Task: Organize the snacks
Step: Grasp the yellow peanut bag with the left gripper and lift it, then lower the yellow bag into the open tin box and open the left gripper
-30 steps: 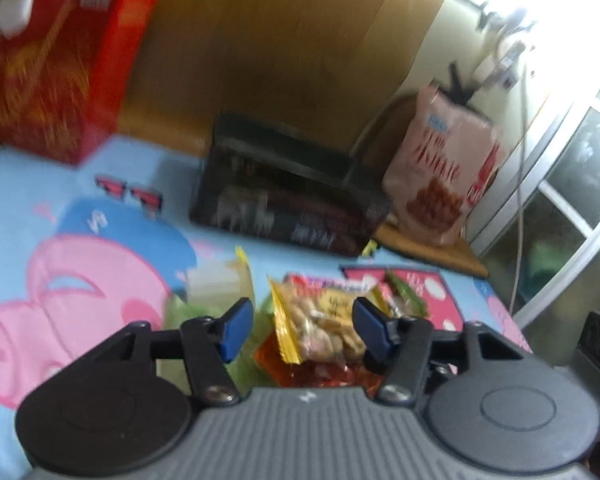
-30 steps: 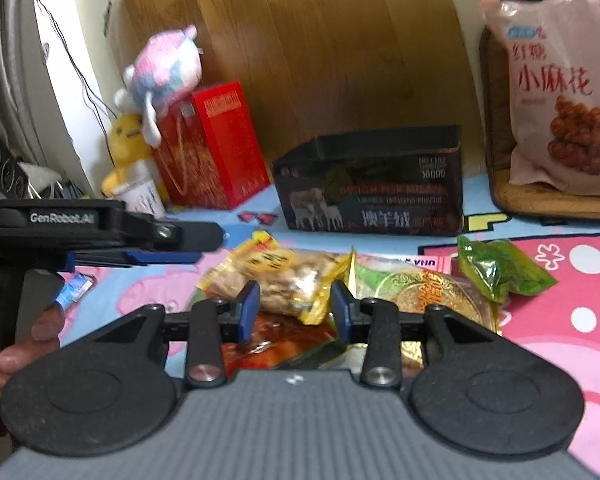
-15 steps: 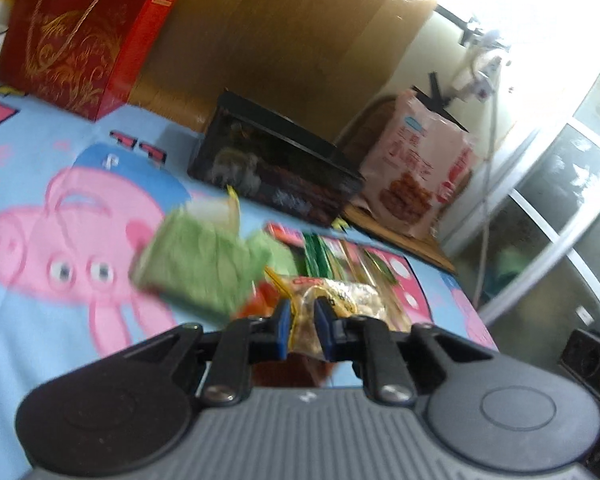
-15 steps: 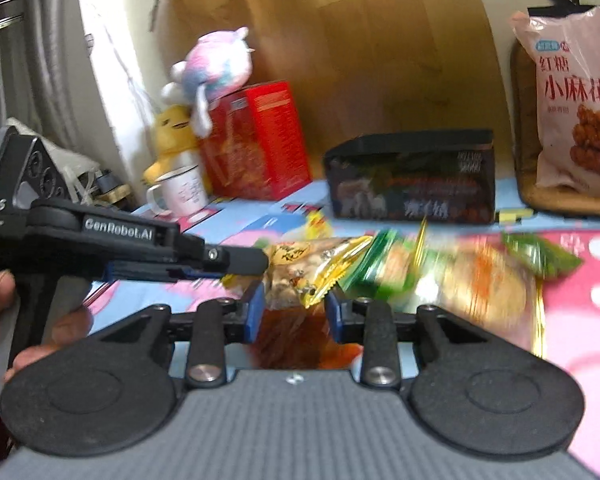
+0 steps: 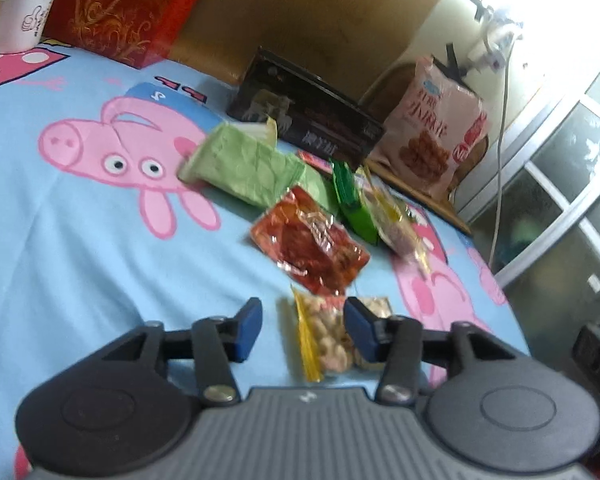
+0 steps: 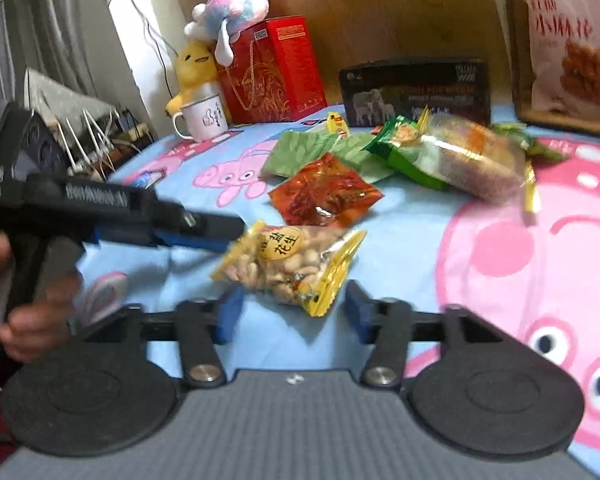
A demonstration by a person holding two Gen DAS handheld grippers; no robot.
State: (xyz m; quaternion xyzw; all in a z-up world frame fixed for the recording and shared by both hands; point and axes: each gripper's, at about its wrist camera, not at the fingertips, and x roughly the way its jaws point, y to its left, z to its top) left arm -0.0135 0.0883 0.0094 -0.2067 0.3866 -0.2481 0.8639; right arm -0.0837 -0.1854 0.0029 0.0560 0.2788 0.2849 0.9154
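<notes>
the left gripper (image 5: 303, 327) fills the bottom of the left wrist view with its blue-padded fingers spread wide. the peanut packet (image 5: 332, 338) lies between them, nearer the right-hand pad; whether that pad touches it cannot be told through the blur. in the right wrist view the same gripper enters from the left edge as a dark bar (image 6: 224, 232), its tip at the packet's upper left corner.

the right gripper (image 6: 290, 312) sits low in the centre of its own frame, fingers also set wide apart and holding nothing. the peanut packet (image 6: 290, 266) lies flat on the cloth just above the gap between the pads, clear plastic with crimped yellow ends and a round yellow label, pale nuts showing through.

just above it, mid-frame, lies a glossy, crinkled red packet (image 6: 326, 192). further up sit a matte green wrapper (image 6: 300, 152) and, to the right, a heap of green and clear packets (image 6: 452, 156), blurred. all rest on a soft blue cloth (image 6: 412, 240) printed with pink cartoon pigs.

along the top of the frame stand a black box (image 6: 416, 92), a red gift box (image 6: 274, 70) with gold pattern, a white enamel mug (image 6: 204, 118), a yellow plush (image 6: 194, 68), a pastel plush (image 6: 234, 4) on the red box, and at the upper right a large pink snack bag (image 6: 568, 36).
</notes>
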